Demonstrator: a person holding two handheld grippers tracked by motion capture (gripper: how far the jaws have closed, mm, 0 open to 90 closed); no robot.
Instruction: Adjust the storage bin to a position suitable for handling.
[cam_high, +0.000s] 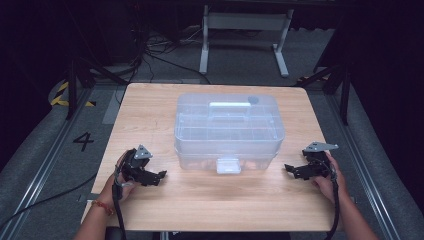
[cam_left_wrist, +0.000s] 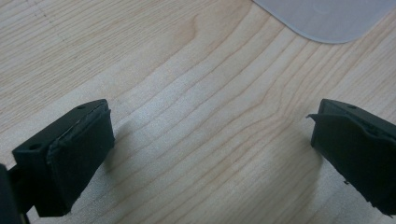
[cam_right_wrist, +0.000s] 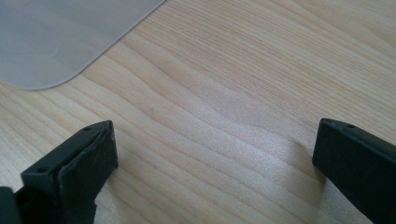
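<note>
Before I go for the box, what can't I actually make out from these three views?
- What is inside the clear box: high view, the frosted lid and walls blur any contents.
- State of the front latch: high view, too small to tell if it is clipped.
- Most of the box in both gripper views: cut off by the top edge, a corner showing.
- Back wall of the box: hidden by its own lid.

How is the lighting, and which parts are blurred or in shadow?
High view: table brightly lit, surroundings dark, glare on the box lid. Left gripper view: near jaws soft, each casting a faint shadow on the wood. Right gripper view: pale sheen on the grain, box corner hazy.
</note>
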